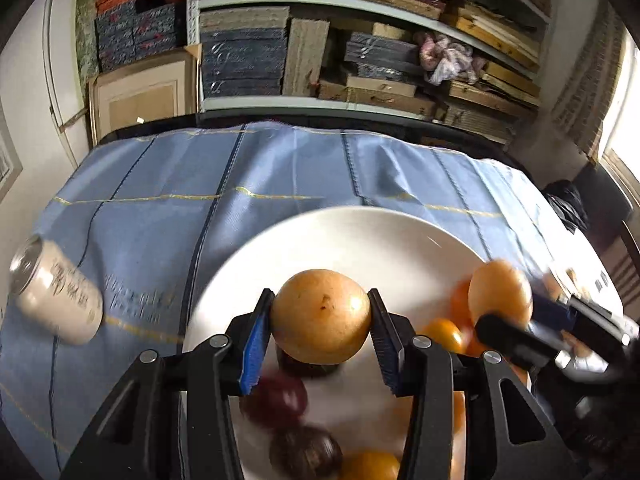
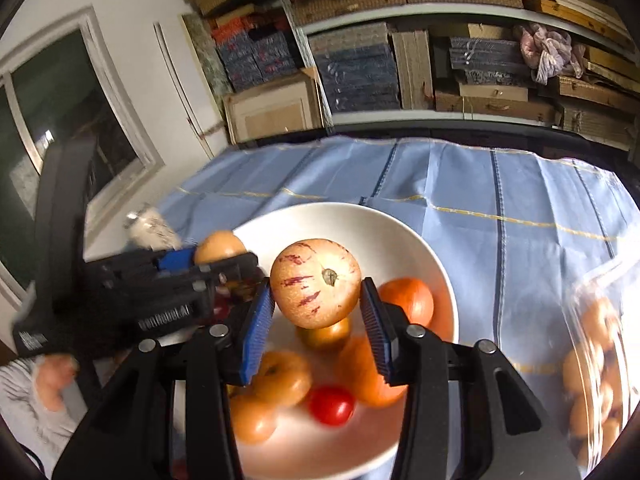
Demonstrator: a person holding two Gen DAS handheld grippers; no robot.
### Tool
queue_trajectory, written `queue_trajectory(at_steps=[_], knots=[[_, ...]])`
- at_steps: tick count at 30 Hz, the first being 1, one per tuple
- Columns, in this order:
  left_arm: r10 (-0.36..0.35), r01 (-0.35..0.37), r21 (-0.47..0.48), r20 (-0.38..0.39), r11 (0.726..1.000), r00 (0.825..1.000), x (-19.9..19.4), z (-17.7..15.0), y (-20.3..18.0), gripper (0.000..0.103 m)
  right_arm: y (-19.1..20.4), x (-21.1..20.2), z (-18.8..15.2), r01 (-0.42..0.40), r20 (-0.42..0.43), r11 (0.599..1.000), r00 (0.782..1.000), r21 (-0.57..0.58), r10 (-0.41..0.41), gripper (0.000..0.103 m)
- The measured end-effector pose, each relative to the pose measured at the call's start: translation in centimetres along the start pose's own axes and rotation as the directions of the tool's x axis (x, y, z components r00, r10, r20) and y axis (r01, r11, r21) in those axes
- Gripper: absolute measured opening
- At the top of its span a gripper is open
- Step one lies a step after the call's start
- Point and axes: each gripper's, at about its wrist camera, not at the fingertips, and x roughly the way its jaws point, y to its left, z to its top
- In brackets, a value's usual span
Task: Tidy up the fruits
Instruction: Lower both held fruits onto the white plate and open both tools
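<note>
My left gripper [image 1: 320,316] is shut on a round tan-orange fruit [image 1: 321,315] and holds it above a white plate [image 1: 360,236]. On the plate lie dark purple fruits [image 1: 304,454] and orange ones [image 1: 444,334]. My right gripper [image 2: 317,300] is shut on a pale fruit with purple streaks [image 2: 315,282] above the same white plate [image 2: 400,236], which holds orange fruits [image 2: 406,300] and a red tomato [image 2: 331,405]. The right gripper also shows in the left wrist view [image 1: 504,304], the left gripper in the right wrist view [image 2: 224,256].
A beige drink can [image 1: 56,290] stands on the blue cloth [image 1: 280,168] left of the plate. A clear container with orange fruits [image 2: 596,372] sits at the right. Shelves of boxes [image 1: 360,40] stand behind the table.
</note>
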Motion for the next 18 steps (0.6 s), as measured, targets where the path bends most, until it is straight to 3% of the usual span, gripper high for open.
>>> queue_trajectory(at_steps=[4,10,15,18], knots=[[-0.010,0.008,-0.050,-0.034,0.999,0.999,2.3,1.2,1.5,0.047,-0.4,3.1,0.4,0.019,-0.042,1.000,0.999,-0.017,-0.020,0.043],[-0.023,0.020,-0.072,-0.042,0.997,0.999,3.0,1.5,2.1,0.050,0.1,4.3,0.7,0.037,-0.055,0.998,0.998,-0.050,-0.039,0.046],[-0.028,0.027,-0.078,-0.009,0.997,1.000,0.7,1.4,1.8,0.057,0.1,2.0,0.9,0.032,0.000,0.999,0.999,-0.031,-0.032,0.046],[-0.028,0.030,-0.073,0.026,0.997,0.999,-2.1,1.0,1.6,0.062,0.7,-1.5,0.6,0.006,0.051,1.000,0.999,-0.014,-0.005,0.050]])
